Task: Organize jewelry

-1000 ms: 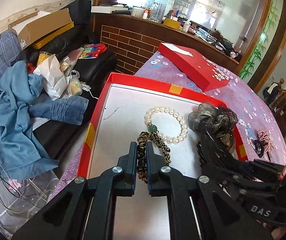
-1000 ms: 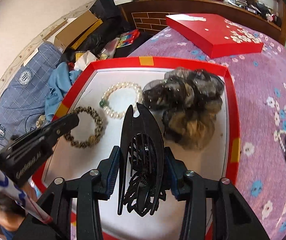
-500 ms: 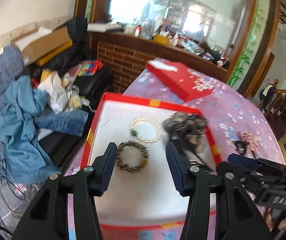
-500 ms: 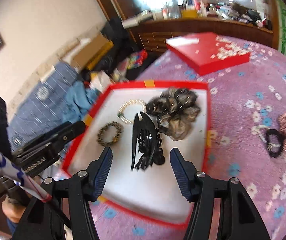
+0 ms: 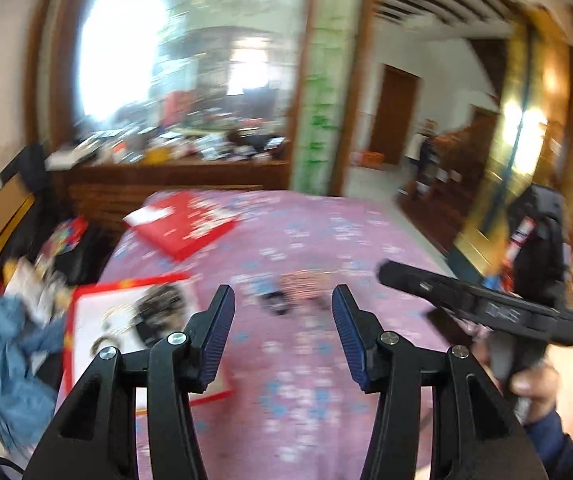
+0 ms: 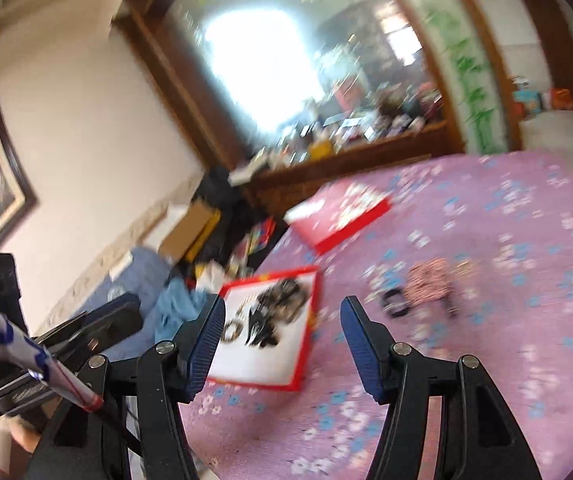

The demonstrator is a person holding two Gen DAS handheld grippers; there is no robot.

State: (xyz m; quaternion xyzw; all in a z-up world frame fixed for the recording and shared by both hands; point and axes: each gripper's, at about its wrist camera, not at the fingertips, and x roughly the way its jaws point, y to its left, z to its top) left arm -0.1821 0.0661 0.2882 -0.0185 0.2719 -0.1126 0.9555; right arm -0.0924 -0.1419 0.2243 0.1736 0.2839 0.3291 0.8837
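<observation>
Your left gripper [image 5: 282,322] and right gripper [image 6: 282,344] both gape wide and hold nothing above the purple floral tablecloth [image 6: 486,240], while the jewelry lies in the red tray [image 6: 306,344] at the cloth's left edge, blurred.

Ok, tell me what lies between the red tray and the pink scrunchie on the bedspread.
Mostly bare purple floral bedspread. In the right wrist view, only a small black hair tie lies between the red tray and the pink scrunchie, close beside the scrunchie.
</observation>
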